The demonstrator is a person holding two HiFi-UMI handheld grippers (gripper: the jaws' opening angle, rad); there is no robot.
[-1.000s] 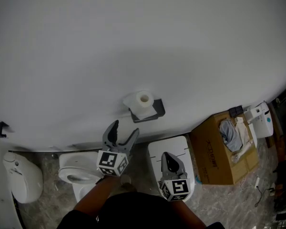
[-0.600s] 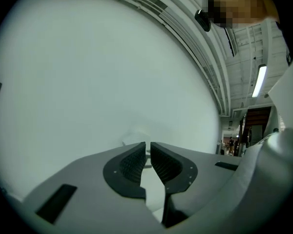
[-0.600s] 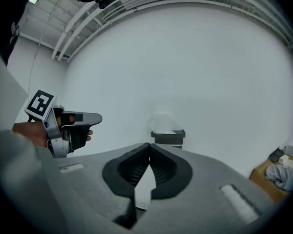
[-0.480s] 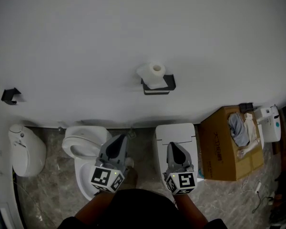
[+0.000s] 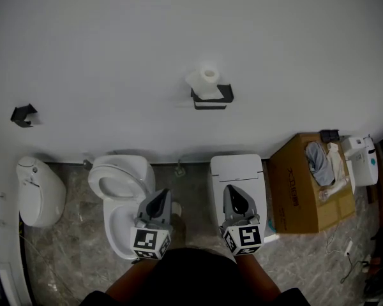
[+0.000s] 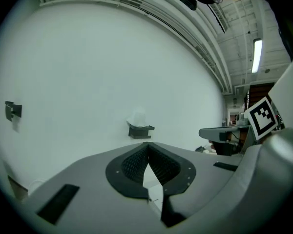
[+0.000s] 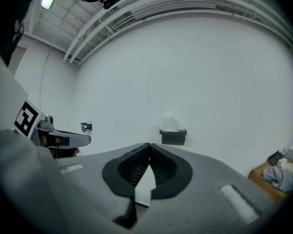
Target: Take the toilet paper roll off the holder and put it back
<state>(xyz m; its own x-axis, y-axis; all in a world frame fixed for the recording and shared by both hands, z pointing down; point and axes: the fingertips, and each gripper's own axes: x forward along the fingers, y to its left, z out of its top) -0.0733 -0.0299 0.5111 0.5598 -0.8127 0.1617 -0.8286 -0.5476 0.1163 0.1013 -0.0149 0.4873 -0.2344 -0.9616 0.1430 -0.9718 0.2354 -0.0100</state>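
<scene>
Holding L gripper and R gripper squeezed shut, both empty, L only just closing. Paper roll sitting on holder, far off, fading into white wall.

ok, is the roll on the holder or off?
On. The toilet paper roll stands upright on the black holder.

I see plain white wall filling most of view. Grey marbled floor below. Along foot of wall, left to right: white fixture, open toilet, second toilet with lid shut, open cardboard box holding cloth. Small black bracket on wall, left. Ceiling strip light lit.
</scene>
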